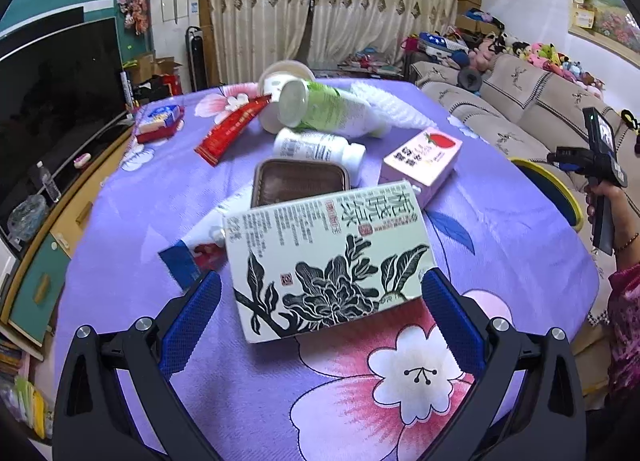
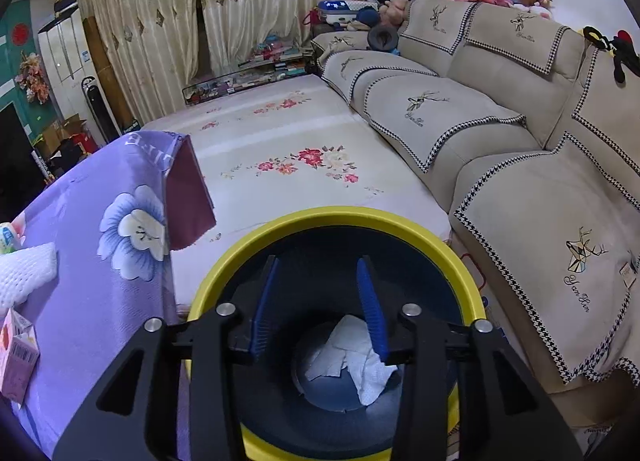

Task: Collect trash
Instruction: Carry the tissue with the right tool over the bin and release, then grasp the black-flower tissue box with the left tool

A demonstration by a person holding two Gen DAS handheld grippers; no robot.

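A cream box with a black flower print [image 1: 328, 257] lies on the purple floral tablecloth [image 1: 152, 197]. My left gripper [image 1: 320, 277] stands open around its near end, a blue pad on each side and neither pressing. Behind the box sit a brown tray [image 1: 300, 181], a white pill bottle [image 1: 316, 149], a green-and-white bottle [image 1: 328, 109], a pink strawberry carton [image 1: 420, 161] and a red packet [image 1: 232, 129]. My right gripper [image 2: 318, 261] hangs open over a yellow-rimmed bin [image 2: 332, 215], nothing between its fingers. Crumpled white tissue [image 2: 352, 357] lies at the bin's bottom.
The bin [image 1: 560, 189] stands on the floor off the table's right edge, between table and beige sofa [image 2: 500, 133]. A person's hand [image 1: 596, 201] holds the other gripper there. A TV cabinet [image 1: 60, 221] runs along the left. White foam netting [image 2: 24, 273] lies near the table edge.
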